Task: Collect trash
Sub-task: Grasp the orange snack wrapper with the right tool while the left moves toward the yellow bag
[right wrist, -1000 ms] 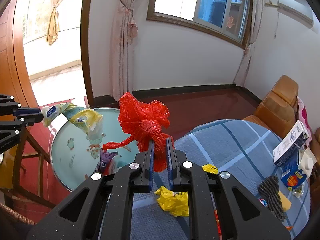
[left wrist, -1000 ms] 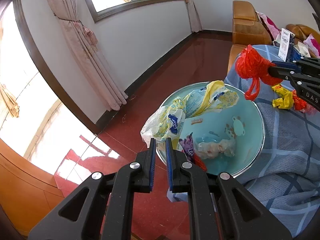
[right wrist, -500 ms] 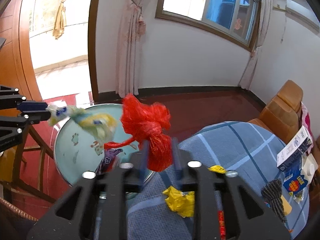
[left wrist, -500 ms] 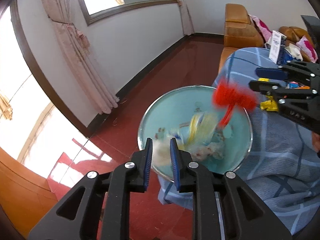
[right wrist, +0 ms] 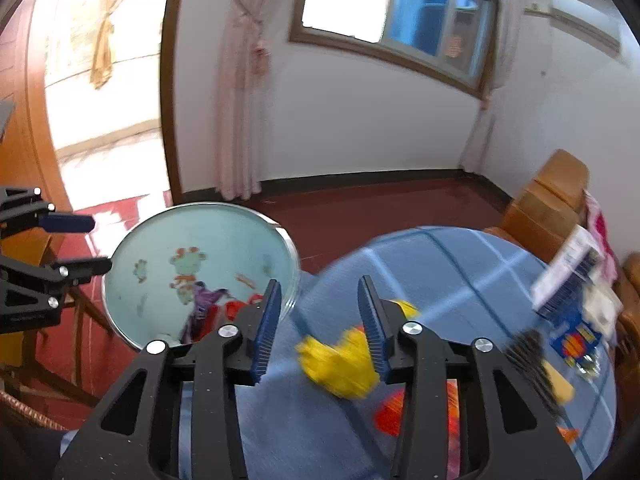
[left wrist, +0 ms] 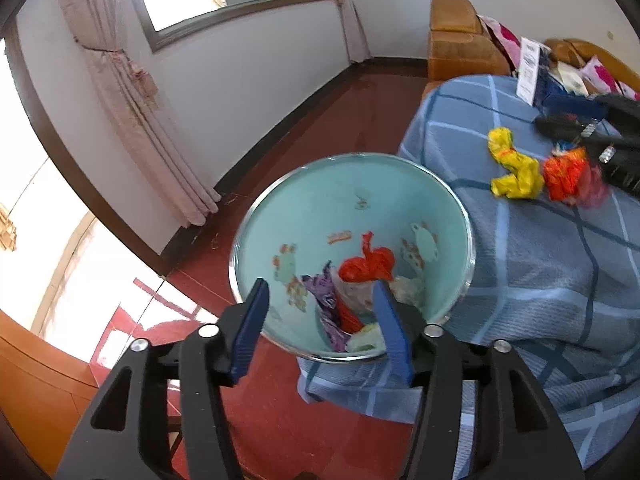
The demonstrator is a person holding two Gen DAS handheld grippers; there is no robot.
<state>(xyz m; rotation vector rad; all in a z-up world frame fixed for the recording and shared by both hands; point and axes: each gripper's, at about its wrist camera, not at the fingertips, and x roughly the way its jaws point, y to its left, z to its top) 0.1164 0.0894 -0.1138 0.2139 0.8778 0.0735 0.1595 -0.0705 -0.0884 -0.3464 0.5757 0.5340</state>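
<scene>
Yellow crumpled plastic wrapper lies on the blue checked worktop, just under the right gripper, whose jaws have just been opening, nothing held. The left gripper, also just opened and empty, hangs over the round blue bin, farther from the wrapper.

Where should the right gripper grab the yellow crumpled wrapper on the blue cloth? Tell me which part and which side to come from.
Take the yellow wrapper across its bulky middle, coming down from above and slightly behind. It lies loose and flat on the checked cloth, so a side approach would probably just push it. The right gripper, its jaws just opened and empty, already straddles it. The orange wrapper sits close beside; keep the fingers clear of it.
</scene>
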